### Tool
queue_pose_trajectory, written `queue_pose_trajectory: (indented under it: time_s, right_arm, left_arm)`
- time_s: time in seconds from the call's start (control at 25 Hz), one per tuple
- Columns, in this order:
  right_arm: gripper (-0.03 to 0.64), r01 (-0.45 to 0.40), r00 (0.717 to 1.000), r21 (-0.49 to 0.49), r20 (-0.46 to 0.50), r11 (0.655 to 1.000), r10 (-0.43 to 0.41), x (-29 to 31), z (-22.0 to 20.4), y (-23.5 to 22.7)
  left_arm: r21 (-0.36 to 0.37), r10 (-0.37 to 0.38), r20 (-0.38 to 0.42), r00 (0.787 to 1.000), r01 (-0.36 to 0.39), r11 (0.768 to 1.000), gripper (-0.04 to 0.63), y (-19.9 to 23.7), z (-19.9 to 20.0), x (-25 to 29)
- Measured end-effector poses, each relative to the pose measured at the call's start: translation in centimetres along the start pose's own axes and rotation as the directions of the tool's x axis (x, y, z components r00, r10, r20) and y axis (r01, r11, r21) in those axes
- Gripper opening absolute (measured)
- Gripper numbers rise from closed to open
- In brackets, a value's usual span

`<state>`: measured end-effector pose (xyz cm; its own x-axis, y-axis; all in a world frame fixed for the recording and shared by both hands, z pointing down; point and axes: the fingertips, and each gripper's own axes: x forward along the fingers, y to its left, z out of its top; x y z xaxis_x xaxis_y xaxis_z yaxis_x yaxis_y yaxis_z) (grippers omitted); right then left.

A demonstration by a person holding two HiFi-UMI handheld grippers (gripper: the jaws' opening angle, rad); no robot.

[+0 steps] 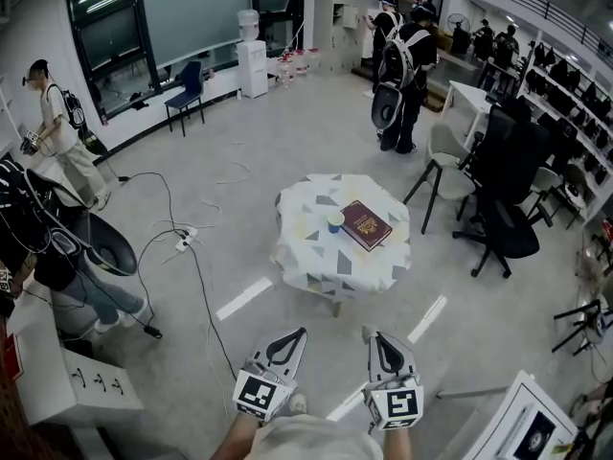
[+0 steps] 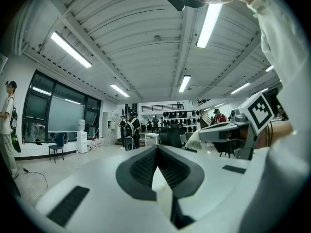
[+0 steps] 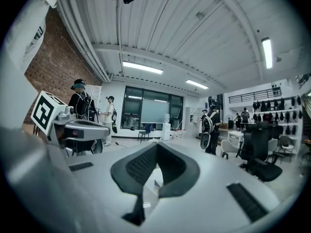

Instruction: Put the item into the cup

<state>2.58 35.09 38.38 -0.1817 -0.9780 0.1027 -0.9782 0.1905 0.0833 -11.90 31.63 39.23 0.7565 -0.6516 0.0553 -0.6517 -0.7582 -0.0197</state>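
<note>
A small blue-and-white cup (image 1: 335, 221) stands on a table (image 1: 306, 262) covered with a patterned cloth, a few steps ahead of me. A dark red booklet (image 1: 366, 225) lies flat just right of the cup. My left gripper (image 1: 298, 333) and right gripper (image 1: 373, 334) are held low and close to my body, well short of the table, both pointing toward it. In the left gripper view the left gripper (image 2: 158, 147) has its jaws closed together on nothing. The right gripper (image 3: 156, 145) looks the same in the right gripper view. Neither gripper view shows the table.
Cables and a power strip (image 1: 184, 239) trail across the floor left of the table. Chairs (image 1: 503, 218) stand to the right, and a white desk (image 1: 57, 381) is at the near left. People (image 1: 400, 60) stand at the back and one person (image 1: 57, 127) at the left.
</note>
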Motion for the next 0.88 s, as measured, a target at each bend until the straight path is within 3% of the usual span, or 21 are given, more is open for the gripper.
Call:
queue_pose_trajectory:
  time_s: [0.36, 0.88]
  right_arm:
    - [0.006, 0.036, 0.999, -0.011, 0.002, 0.999, -0.036, 3.3, 0.5, 1.0]
    - [0.006, 0.019, 1.0, 0.008, -0.008, 1.0, -0.018, 7.3, 0.4, -0.3]
  left_arm:
    - [-0.007, -0.042, 0.018, 0.999, 0.042, 0.999, 0.012, 3.5, -0.2, 1.7]
    - [-0.002, -0.029, 0.022, 0.999, 0.029, 1.0, 0.012, 6.0, -0.2, 4.9]
